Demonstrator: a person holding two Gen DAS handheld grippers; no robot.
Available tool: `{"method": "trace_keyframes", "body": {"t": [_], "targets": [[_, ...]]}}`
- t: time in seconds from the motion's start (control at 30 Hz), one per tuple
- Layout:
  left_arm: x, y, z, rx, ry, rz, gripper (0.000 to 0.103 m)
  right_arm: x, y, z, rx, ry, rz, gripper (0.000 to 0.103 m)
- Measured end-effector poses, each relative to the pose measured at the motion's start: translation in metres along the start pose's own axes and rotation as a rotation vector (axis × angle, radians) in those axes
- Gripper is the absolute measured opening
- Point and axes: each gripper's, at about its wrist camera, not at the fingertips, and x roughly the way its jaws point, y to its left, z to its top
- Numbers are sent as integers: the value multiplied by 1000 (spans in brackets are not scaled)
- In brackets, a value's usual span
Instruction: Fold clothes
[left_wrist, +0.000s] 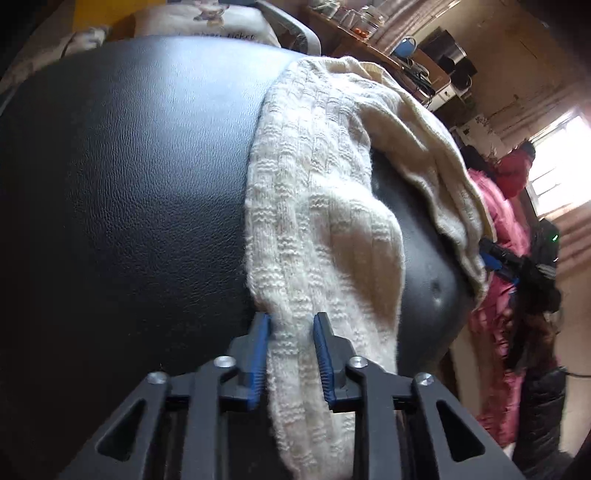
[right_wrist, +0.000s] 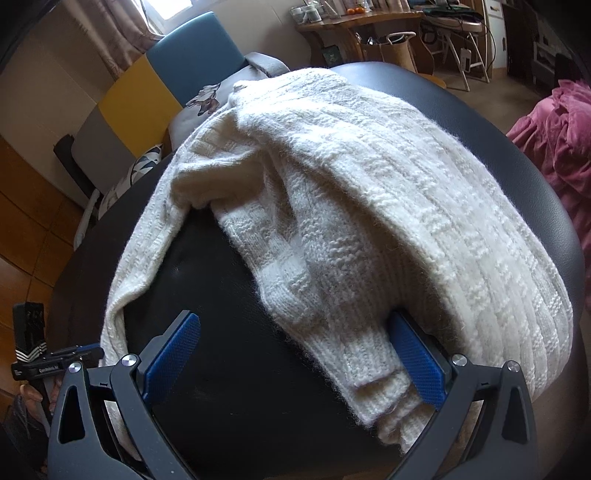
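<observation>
A cream cable-knit sweater (left_wrist: 314, 184) (right_wrist: 369, 184) lies bunched on a black leather surface (left_wrist: 129, 184) (right_wrist: 221, 314). In the left wrist view a long strip of the knit runs down toward the camera, and my left gripper (left_wrist: 292, 325) is shut on it, its blue pads pressing both sides of the fabric. In the right wrist view my right gripper (right_wrist: 293, 321) stands wide open, low over the leather. The ribbed sleeve cuff (right_wrist: 373, 373) lies between its fingers, against the right pad (right_wrist: 417, 365). The left pad (right_wrist: 171, 354) touches nothing.
A pink quilted garment (left_wrist: 495, 221) (right_wrist: 554, 129) is heaped off the right side of the leather surface. Behind it stand a grey printed cushion (right_wrist: 207, 99), a blue chair back (right_wrist: 192, 44), a cluttered wooden shelf (right_wrist: 351, 18) and a folding chair (right_wrist: 458, 33).
</observation>
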Motion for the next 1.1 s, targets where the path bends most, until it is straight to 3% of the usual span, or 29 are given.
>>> {"method": "trace_keyframes", "body": {"t": [0.23, 0.43, 0.53, 0.63, 0.77, 0.87, 0.97, 1.1], "targets": [[-14, -10, -8, 11, -99, 68, 6, 0, 4, -2, -14, 0, -23, 103], [-85, -5, -3, 25, -263, 133, 6, 1, 5, -1, -13, 5, -29, 103], [-85, 18, 11, 28, -222, 252, 6, 2, 6, 0, -15, 8, -39, 103], [-60, 44, 19, 23, -117, 341, 7, 3, 8, 0, -23, 12, -55, 103], [-44, 63, 19, -24, -59, 313, 10, 5, 10, 2, -34, 18, -65, 103], [-67, 54, 20, -43, -142, 210, 12, 5, 10, 3, -34, 21, -67, 103], [-93, 38, 23, 5, -235, 136, 16, 5, 12, 3, -30, 22, -74, 103], [-69, 16, 25, 54, -186, 53, 16, 5, 14, 3, -43, 23, -95, 103]]}}
